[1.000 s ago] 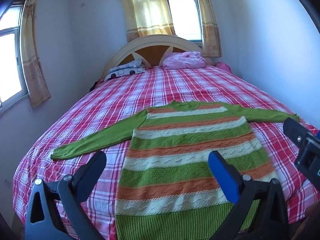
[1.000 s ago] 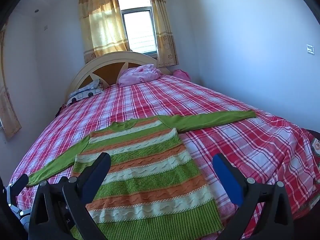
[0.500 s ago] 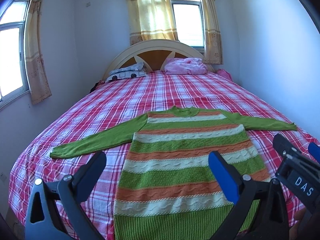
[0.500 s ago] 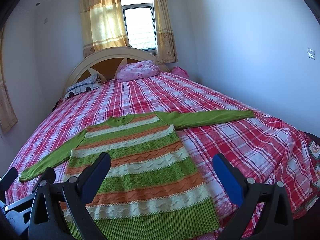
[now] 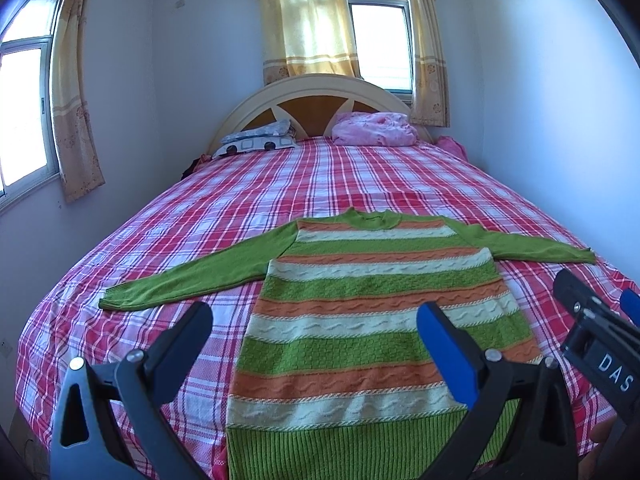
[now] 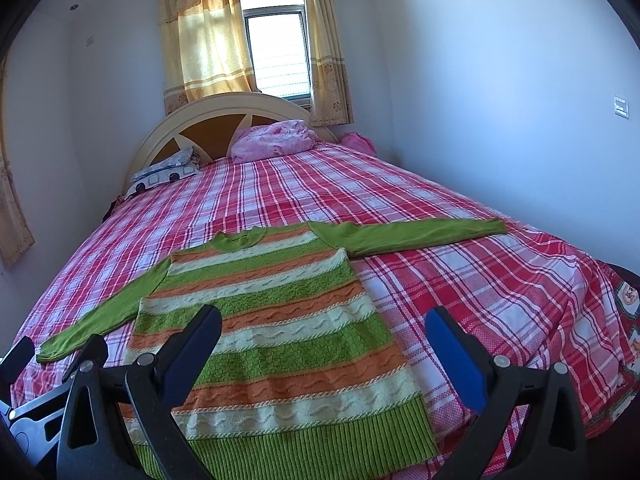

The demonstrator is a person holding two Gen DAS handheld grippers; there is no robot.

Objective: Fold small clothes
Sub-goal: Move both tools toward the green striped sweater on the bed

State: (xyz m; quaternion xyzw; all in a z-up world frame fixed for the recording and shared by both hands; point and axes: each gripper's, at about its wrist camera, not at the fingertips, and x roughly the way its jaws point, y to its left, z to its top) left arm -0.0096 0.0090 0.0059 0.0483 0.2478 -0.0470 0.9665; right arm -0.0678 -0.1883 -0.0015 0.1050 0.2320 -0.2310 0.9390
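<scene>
Striped sweater [image 5: 372, 320] spread flat, face up, on plaid bed [image 5: 328, 176]: collar at 12 o'clock, ribbed hem at 6 o'clock at the near bed edge, sleeves out toward 9 and 3 o'clock. Since a second ago: both views levelled and pulled slightly back, garment undisturbed, so folding judged not yet begun. Left gripper [image 5: 316, 344] and right gripper [image 6: 324, 344] spread wide, empty, above the hem. Open plaid beyond both cuffs and past the collar; pillow [image 5: 256, 142] and pink bundle [image 5: 372, 130] well apart at the headboard.
</scene>
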